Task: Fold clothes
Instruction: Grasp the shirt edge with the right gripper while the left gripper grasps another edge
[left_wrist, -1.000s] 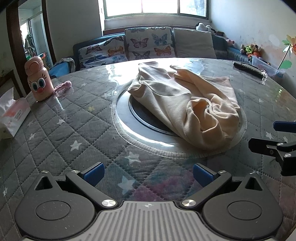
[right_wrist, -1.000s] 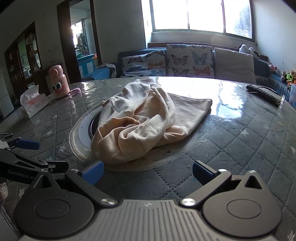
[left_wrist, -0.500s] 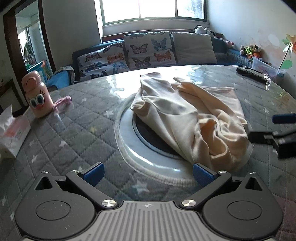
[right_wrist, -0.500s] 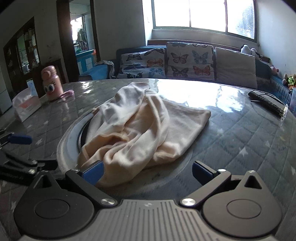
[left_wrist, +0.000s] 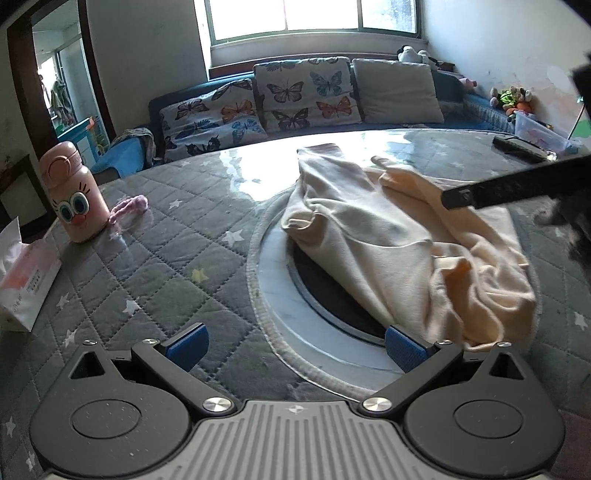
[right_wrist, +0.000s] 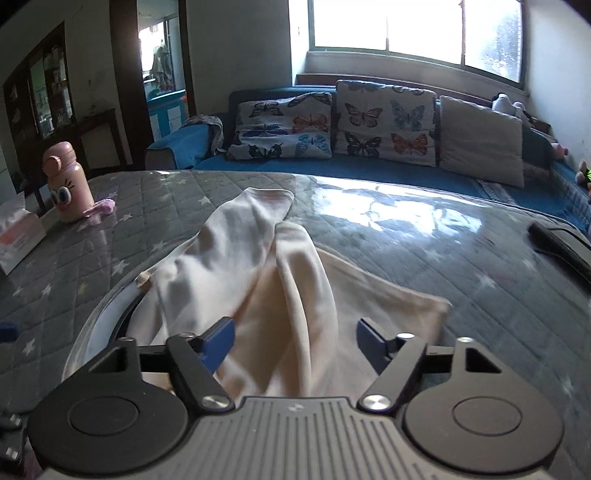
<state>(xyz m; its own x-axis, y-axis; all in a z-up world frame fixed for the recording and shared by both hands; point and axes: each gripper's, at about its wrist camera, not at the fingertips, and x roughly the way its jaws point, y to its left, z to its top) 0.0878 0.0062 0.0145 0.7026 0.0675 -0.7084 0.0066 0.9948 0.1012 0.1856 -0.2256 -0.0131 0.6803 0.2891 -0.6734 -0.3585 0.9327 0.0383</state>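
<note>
Cream garment (left_wrist: 402, 254) crumpled mid-table (left_wrist: 166, 266), soft, light, likely to slump; left gripper (left_wrist: 293, 341) spread short of it, right gripper (right_wrist: 293, 341) spread over bunched folds—hem probably best hold.

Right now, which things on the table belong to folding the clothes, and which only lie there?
For the job:
cream garment
left gripper
right gripper

Just lying about:
pink bottle
tissue pack
pink strap
remote control
</note>
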